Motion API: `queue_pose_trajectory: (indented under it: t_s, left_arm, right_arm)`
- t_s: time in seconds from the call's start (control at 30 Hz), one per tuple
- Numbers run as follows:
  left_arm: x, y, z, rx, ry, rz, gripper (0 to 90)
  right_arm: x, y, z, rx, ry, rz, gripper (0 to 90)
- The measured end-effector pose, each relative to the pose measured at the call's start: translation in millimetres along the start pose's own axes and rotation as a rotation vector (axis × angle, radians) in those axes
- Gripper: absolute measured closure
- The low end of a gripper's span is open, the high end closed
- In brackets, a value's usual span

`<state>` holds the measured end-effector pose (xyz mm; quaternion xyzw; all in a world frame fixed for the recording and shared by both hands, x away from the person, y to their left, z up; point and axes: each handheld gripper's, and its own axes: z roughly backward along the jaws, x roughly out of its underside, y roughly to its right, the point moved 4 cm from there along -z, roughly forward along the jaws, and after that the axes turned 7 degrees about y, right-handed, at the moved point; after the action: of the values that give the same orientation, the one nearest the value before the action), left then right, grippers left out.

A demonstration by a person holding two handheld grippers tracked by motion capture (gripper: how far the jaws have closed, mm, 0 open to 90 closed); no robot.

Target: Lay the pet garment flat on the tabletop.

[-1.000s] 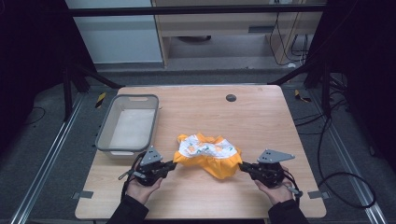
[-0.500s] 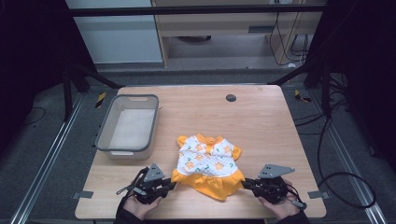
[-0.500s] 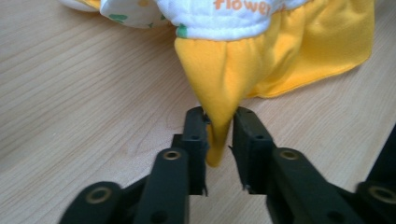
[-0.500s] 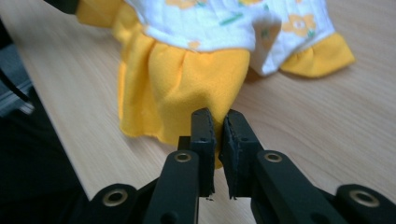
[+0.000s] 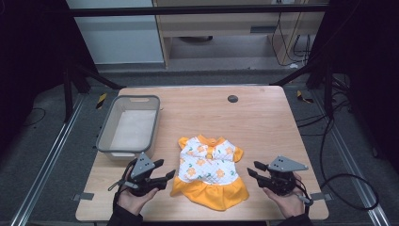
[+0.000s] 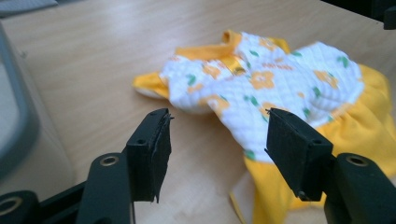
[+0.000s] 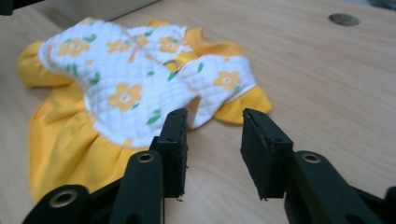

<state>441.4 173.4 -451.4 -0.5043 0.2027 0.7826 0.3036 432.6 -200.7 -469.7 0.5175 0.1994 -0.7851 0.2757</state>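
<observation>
Since the earlier frames the dress [image 5: 208,173] was pulled out from a crumpled heap and now lies flat, and both hands have come back toward the near edge of the tabletop [image 5: 263,122]. The fingers [image 6: 152,151] of the left gripper [image 5: 162,175] have just been opening; they stand spread with nothing between them, just beside the dress's left side. The right gripper [image 5: 253,170] has also just been opening, its fingers [image 7: 173,147] apart and empty, near the dress's right side. The dress lies at the middle of the near edge, collar pointing away. A grey bin [image 5: 106,136] stands by the left edge.
</observation>
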Motion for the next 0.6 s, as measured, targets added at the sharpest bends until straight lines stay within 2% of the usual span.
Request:
queue_pose_trajectory:
  t_s: [0.1, 0.3, 0.33, 0.47, 0.53, 0.6]
  left_arm:
    - [-11.6, -8.0, -8.6, -0.02, 0.01, -0.006, 39.0]
    - [-33.8, -28.0, -43.7, -0.071, -0.005, -0.014, 37.7]
    - [-36.1, -30.6, -49.4, -0.076, -0.004, -0.015, 37.4]
    - [-41.6, -38.8, -70.5, -0.083, -0.007, -0.014, 37.4]
    - [-42.8, -42.9, -83.5, -0.103, -0.009, -0.026, 37.4]
    - [-42.3, -47.1, -95.5, -0.113, -0.017, -0.035, 37.1]
  right_arm:
    - [-4.7, 8.7, -5.9, 0.024, 0.005, -0.01, 55.9]
    - [-12.2, 26.3, -29.3, 0.068, 0.0, -0.036, 47.9]
    - [-15.2, 30.5, -37.7, 0.077, -0.006, -0.043, 46.9]
    - [-19.4, 35.2, -49.1, 0.087, -0.009, -0.043, 46.0]
    - [-24.0, 39.6, -62.6, 0.091, -0.013, -0.058, 45.5]
    - [-24.7, 40.5, -65.8, 0.092, -0.016, -0.06, 45.5]
